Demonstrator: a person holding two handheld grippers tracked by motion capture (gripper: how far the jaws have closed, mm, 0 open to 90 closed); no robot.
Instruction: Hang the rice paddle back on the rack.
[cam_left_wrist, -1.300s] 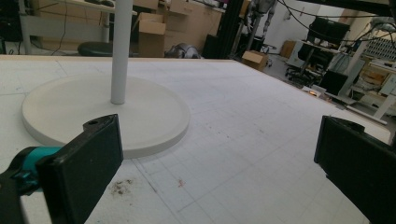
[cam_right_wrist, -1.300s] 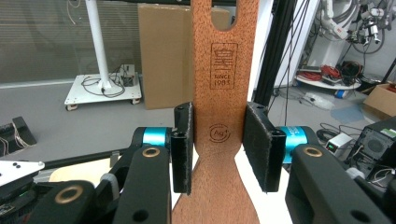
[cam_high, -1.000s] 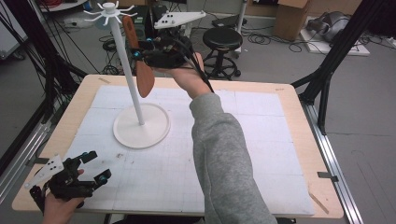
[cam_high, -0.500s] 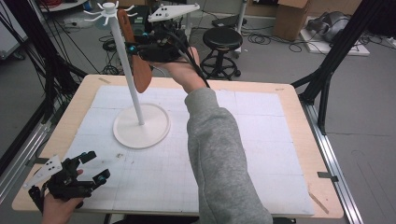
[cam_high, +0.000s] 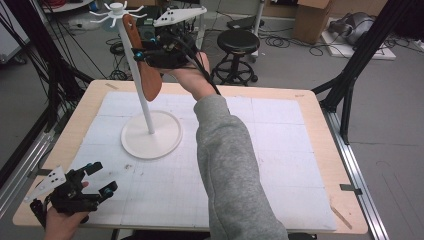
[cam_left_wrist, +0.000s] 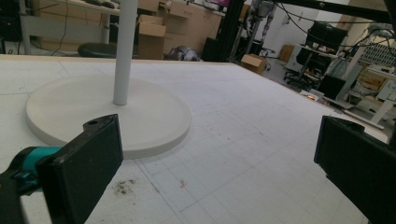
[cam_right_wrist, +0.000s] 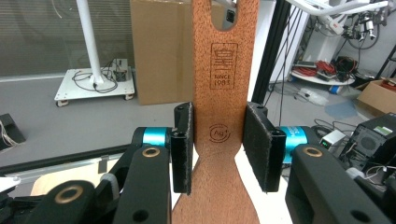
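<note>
A: Right gripper (cam_high: 142, 54), upper centre of the high view, clamped on the handle of a wooden spatula (cam_high: 146, 75). Blade hanging down, hole end up near the hooks (cam_high: 116, 11) atop the white stand (cam_high: 150, 135).

B: Grip confirmed in the right gripper view: both pads (cam_right_wrist: 183, 147) pressed against the narrow neck of the spatula (cam_right_wrist: 225, 93), hanging hole at the top edge of the frame. Left gripper (cam_high: 97, 180)?

A: Lower left of the high view, jaws spread wide, nothing between them. Just resting low over the table (cam_high: 280, 150).

B: Likely trouble from here?

A: Missing the hook. Small hole, thin prongs, spatula tilted against the pole (cam_high: 137, 75). A nudge on the pole could rock or tip the stand, with no hand steadying the base. Letting go early would drop the spatula onto the base.

B: Anything in the way?

A: Neighbouring prongs crowding the target. Otherwise a black stool (cam_high: 240, 42) and cables on the floor beyond the table, well apart.
</note>
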